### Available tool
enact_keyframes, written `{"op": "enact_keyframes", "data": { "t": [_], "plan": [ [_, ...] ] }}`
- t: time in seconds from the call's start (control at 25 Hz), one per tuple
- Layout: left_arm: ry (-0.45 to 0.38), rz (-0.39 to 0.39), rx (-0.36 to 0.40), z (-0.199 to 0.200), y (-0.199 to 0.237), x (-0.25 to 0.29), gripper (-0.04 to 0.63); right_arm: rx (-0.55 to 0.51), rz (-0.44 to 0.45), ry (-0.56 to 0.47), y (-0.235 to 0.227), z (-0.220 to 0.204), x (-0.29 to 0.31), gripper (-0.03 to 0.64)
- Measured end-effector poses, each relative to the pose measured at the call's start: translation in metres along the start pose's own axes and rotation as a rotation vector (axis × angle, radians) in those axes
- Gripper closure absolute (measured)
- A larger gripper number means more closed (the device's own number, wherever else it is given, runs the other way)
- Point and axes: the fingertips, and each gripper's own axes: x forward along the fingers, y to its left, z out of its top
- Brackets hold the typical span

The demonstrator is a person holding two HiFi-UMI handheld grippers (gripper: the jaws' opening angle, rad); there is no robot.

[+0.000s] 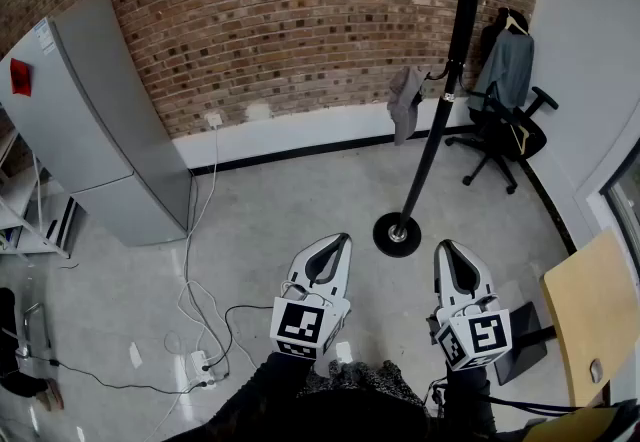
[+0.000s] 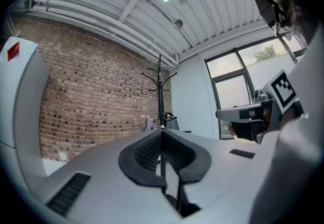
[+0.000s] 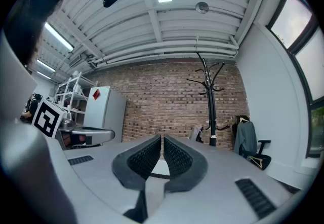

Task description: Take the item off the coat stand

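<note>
Brickwork [image 1: 300, 20] is running across the far side of the head view above a pale concrete floor. A black coat stand [image 1: 445, 90] is rising at about one o'clock from the person. A grey cloth item [image 1: 405, 102] is hanging on a low hook on the pole's nine o'clock side. An office chair [image 1: 500, 135] draped with a jacket is sitting at two o'clock and a grey cabinet [image 1: 90, 120] at ten. The left gripper [image 1: 343, 240] and right gripper [image 1: 444, 246] are pointing forward, well apart from the stand.

Looking along the left gripper [image 2: 162, 133], its jaws are meeting at the tips with nothing between them. The stand [image 2: 160, 91] is standing at twelve o'clock, with the grey item [image 2: 147, 125] just at its eleven o'clock side.

Along the right gripper [image 3: 162, 138], the ribbed pads are likewise pressing together, empty. The stand [image 3: 210, 101] is lying at one o'clock, the item [image 3: 196, 133] beside its pole.

Judging by this, the approach is only starting. The next move is calling for walking closer, spreading one gripper's jaws, and closing on the cloth below its hook.
</note>
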Motion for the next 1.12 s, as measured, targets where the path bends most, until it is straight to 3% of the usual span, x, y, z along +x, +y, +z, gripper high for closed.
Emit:
{"op": "enact_keyframes", "data": {
  "t": [0.56,1.12],
  "plan": [
    [0.017,0.059,0.007,-0.011,0.016,0.033,0.589,0.025,0.063,0.001,-0.020,-0.014,0.045,0.605],
    [0.029,0.111,0.048,-0.011,0.019,0.120,0.589,0.059,0.114,-0.029,-0.095,-0.021,0.109,0.606]
  ]
}}
